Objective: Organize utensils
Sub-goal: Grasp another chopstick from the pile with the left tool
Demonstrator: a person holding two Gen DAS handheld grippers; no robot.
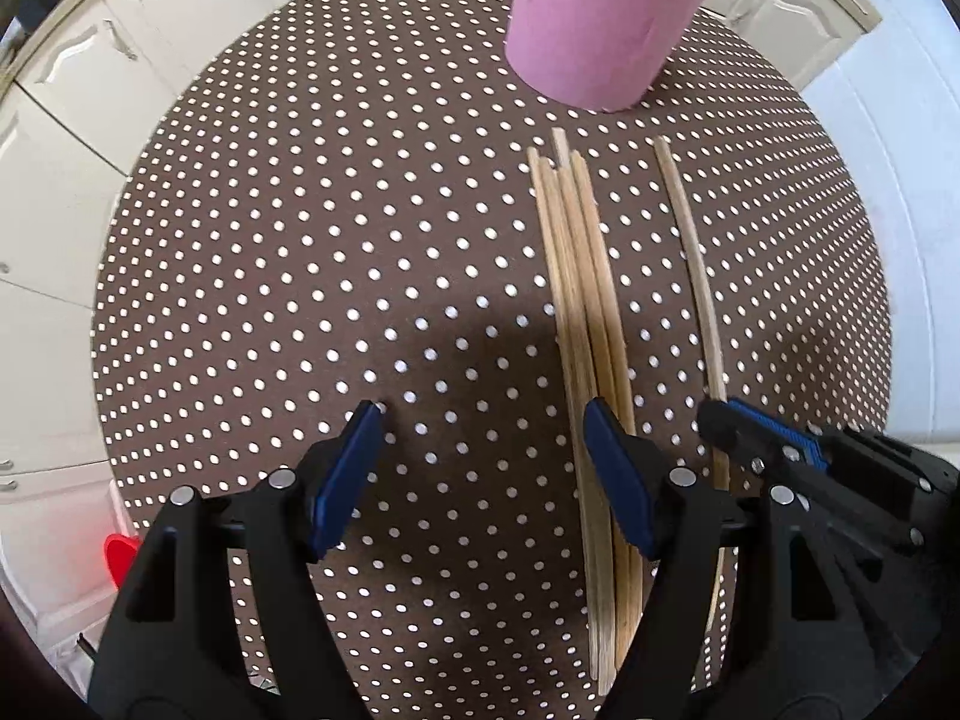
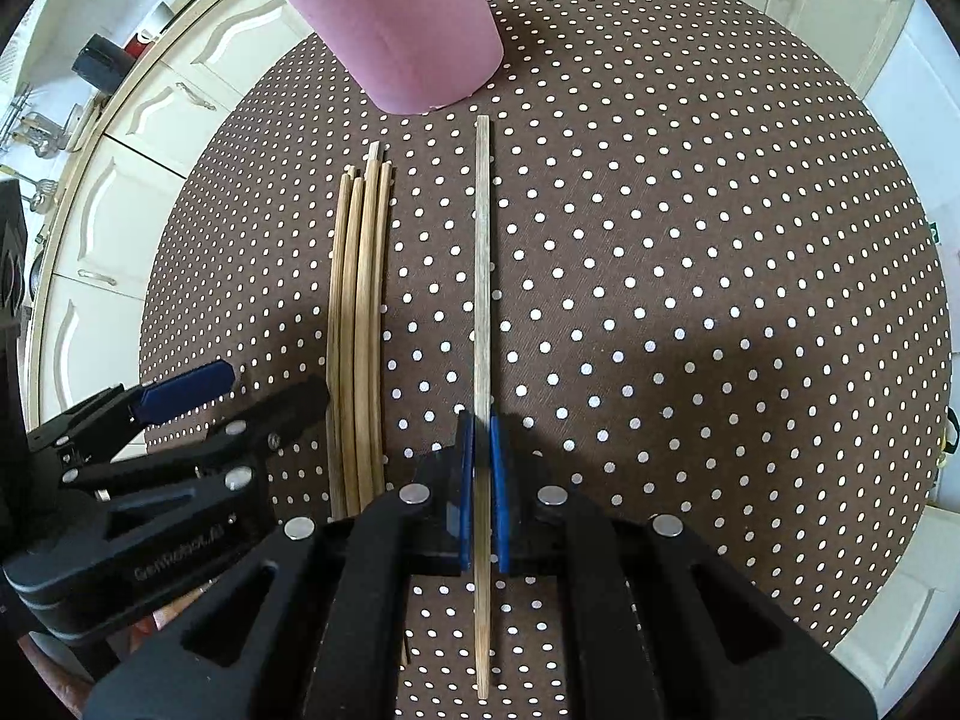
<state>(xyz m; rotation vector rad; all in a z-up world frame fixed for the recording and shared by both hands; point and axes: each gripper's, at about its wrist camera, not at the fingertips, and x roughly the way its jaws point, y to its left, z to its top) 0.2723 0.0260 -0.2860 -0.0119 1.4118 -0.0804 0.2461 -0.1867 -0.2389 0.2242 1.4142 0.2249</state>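
Pinching slim wooden chopstick (image 2: 482, 276), right gripper (image 2: 482, 450).

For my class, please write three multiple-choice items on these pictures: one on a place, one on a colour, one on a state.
1. Where does the single chopstick lie?
A. Right of the bundle of chopsticks
B. Inside the cup
C. Left of the bundle

2. What colour is the cup?
A. Green
B. Pink
C. White

3. How is the right gripper?
A. Wide open
B. Out of view
C. Closed on the single chopstick

Answers: 1 A, it lies apart on the bundle's right; 2 B, its wall is pink; 3 C, both pads press the stick, while the left gripper is open.
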